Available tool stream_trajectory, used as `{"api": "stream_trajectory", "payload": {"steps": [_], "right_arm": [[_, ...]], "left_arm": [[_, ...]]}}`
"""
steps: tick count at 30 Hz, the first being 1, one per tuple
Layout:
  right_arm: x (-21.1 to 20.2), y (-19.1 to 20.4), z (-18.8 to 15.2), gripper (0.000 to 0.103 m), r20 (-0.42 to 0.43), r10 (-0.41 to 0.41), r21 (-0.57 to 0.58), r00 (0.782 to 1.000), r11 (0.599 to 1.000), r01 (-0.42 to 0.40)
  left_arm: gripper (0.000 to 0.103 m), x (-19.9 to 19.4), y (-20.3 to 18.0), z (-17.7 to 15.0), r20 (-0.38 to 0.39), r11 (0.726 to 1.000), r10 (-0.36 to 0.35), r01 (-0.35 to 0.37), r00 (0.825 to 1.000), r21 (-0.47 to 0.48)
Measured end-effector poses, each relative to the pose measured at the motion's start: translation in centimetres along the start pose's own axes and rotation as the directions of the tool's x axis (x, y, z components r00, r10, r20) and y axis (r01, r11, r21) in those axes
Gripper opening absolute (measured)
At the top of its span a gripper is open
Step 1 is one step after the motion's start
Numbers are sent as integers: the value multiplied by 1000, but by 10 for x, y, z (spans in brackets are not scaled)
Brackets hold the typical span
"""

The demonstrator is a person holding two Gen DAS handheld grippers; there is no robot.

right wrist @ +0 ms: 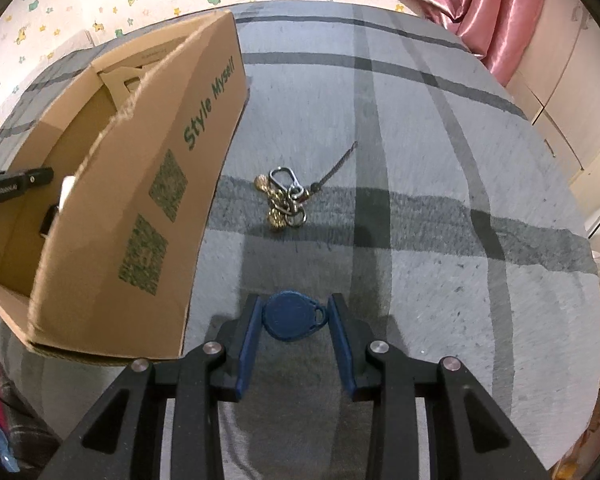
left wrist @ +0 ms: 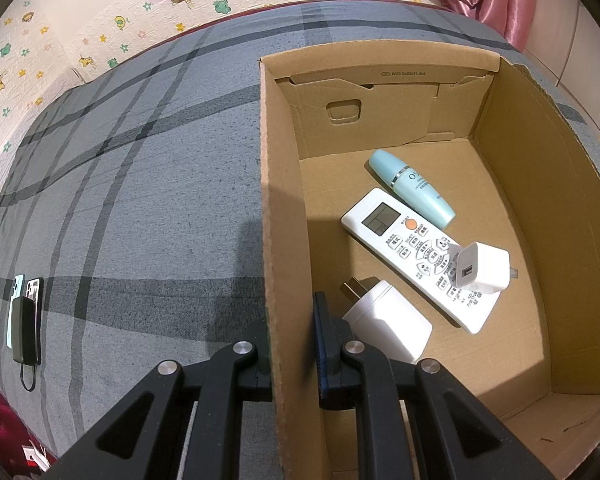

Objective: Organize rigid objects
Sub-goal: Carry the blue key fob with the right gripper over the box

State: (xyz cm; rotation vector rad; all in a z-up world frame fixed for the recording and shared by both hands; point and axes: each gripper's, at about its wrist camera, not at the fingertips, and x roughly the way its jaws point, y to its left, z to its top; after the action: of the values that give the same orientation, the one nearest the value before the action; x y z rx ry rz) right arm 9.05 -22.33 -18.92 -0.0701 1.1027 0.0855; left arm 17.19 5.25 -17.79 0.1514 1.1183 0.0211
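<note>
An open cardboard box stands on the grey checked bedspread. My left gripper is shut on the box's left wall, one finger inside and one outside. In the box lie a pale blue bottle, a white remote, a small white USB charger resting on the remote, and a bigger white plug adapter. My right gripper is shut on a blue key fob, held a little above the bedspread to the right of the box. A bunch of metal rings and gold charms lies further ahead.
Two phones and a dark power bank lie at the bed's left edge. A pink curtain hangs at the far right, and a patterned wall runs behind the bed. Pale cupboard doors stand on the right.
</note>
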Motion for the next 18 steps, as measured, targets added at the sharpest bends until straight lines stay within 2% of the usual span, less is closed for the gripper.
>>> {"api": "stream_trajectory", "payload": {"steps": [7,18], "right_arm": [[-15,-2,7,35,20,-11,7,1000,1000,11],[-49,1,40,35,85,-16,1,996,1000,16]], "left_arm": [[14,0,0,0,0,1000,1,-1,1000,0],[14,0,-1,0,-1,1000,0,0,1000,0]]}}
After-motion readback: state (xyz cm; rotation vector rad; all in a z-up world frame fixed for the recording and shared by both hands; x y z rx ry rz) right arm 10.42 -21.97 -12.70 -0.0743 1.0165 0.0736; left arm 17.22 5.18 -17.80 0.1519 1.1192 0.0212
